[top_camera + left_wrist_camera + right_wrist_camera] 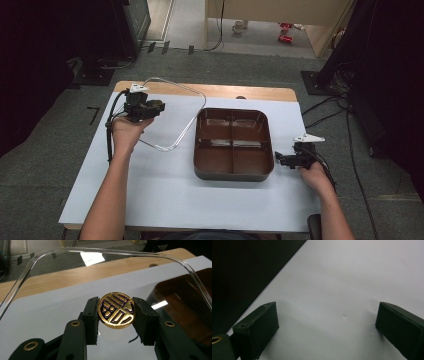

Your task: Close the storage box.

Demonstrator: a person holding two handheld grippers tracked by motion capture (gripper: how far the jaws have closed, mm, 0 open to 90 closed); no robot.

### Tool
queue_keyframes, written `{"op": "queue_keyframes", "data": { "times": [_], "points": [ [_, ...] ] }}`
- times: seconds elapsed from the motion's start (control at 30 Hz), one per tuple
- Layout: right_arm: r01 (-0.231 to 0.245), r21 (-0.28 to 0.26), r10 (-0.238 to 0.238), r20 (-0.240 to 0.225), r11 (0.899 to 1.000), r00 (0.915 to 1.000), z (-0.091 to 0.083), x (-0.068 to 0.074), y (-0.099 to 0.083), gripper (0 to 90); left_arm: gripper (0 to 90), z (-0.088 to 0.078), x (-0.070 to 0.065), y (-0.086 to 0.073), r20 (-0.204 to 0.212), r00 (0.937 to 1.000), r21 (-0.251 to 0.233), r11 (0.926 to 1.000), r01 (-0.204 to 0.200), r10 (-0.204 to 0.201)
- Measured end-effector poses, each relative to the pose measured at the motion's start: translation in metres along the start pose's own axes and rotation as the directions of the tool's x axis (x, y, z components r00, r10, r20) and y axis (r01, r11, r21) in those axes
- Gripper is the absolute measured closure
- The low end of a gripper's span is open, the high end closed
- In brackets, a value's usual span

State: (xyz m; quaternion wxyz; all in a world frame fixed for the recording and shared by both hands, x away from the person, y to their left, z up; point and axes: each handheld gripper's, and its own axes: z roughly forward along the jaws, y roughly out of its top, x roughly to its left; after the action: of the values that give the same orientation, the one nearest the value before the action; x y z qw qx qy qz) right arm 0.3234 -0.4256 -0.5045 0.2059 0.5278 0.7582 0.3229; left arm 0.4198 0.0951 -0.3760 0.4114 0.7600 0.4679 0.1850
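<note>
My left tongs (116, 315) pinched the lid (175, 112) by its gold knob (116, 310), tilted up beside the tray (233, 172). It could slip. My right tongs (327, 330) sat apart on the tabletop (165, 190)

A clear plastic lid (175, 112) with rounded corners is held tilted above the white table, left of a brown four-compartment tray (233, 144); its round gold-and-black emblem knob (116, 310) sits pinched between black jaws; the tray seems empty
</note>
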Motion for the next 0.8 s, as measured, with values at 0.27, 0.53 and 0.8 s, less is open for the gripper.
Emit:
{"op": "queue_keyframes", "data": {
  "times": [0.27, 0.53, 0.8],
  "points": [
    [-0.003, 0.001, 0.003, 0.001, 1.0, 1.0, 0.0, 0.0, 0.0, 3.9, 59.3, 0.0, -0.039, 0.01, 0.094, 0.9907, -0.03, 0.9949, -0.096, 0.098],
    [0.0, 0.0, 0.0, 0.002, 1.0, 1.0, 0.0, 0.001, 0.0, 3.9, 59.3, 0.019, -0.082, 0.009, 0.196, 0.9628, -0.032, 0.9825, -0.183, 0.186],
    [0.001, 0.0, -0.001, 0.003, 1.0, 1.0, 0.0, 0.0, 0.0, 3.9, 59.3, 0.037, -0.103, 0.005, 0.271, 0.9306, -0.017, 0.9679, -0.251, 0.246]
  ]
}}
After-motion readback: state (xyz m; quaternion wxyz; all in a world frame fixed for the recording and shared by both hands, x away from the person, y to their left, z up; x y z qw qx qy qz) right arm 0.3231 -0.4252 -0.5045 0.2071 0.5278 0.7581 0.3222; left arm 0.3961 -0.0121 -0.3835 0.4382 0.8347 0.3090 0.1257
